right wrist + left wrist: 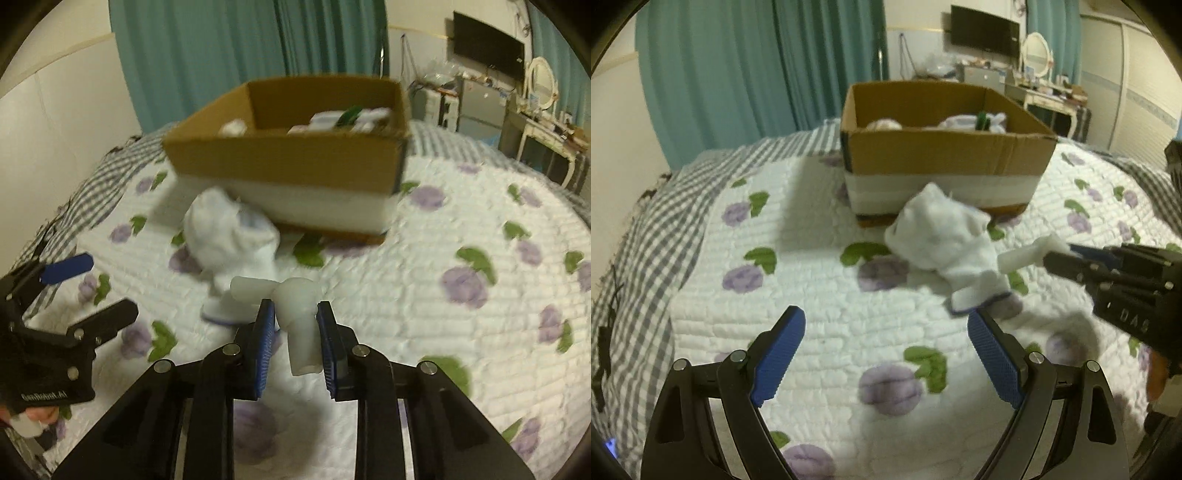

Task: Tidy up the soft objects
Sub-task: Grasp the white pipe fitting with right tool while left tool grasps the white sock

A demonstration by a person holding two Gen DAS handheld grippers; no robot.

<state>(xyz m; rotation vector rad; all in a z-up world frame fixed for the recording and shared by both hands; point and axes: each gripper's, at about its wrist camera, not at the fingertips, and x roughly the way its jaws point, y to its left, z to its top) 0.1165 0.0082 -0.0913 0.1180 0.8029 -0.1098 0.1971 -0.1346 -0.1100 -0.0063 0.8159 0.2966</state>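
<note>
Quilted bedspread: white, printed with purple flowers and green leaves; covers the bed and carries every item below. A grey-and-white checked cover shows at its far and left edges.

Cardboard box: brown, open-topped, with a white band around its lower walls; sits on the bedspread toward the far side. Inside, partly hidden by the walls, are pale soft items and something dark green.

White cloth: a crumpled, sock-like piece with a dark-edged hem, lying on the bedspread just in front of the box's near wall. Whether it touches the box cannot be told.

Left gripper: black frame, blue ribbed pads, fingers spread wide with nothing between them; hangs over the bedspread on the near side of the box, just short of the cloth's hem.

Right gripper: same build, fingers closed in on a white soft toy, pinching its body between the blue pads. It sits in front of the box, near and to the right of the cloth.

White soft toy: pale, smooth, with stubby limb-like ends projecting beyond the pads and toward the cloth; held above the bedspread, in front of the box. Blur hides finer detail.
</note>
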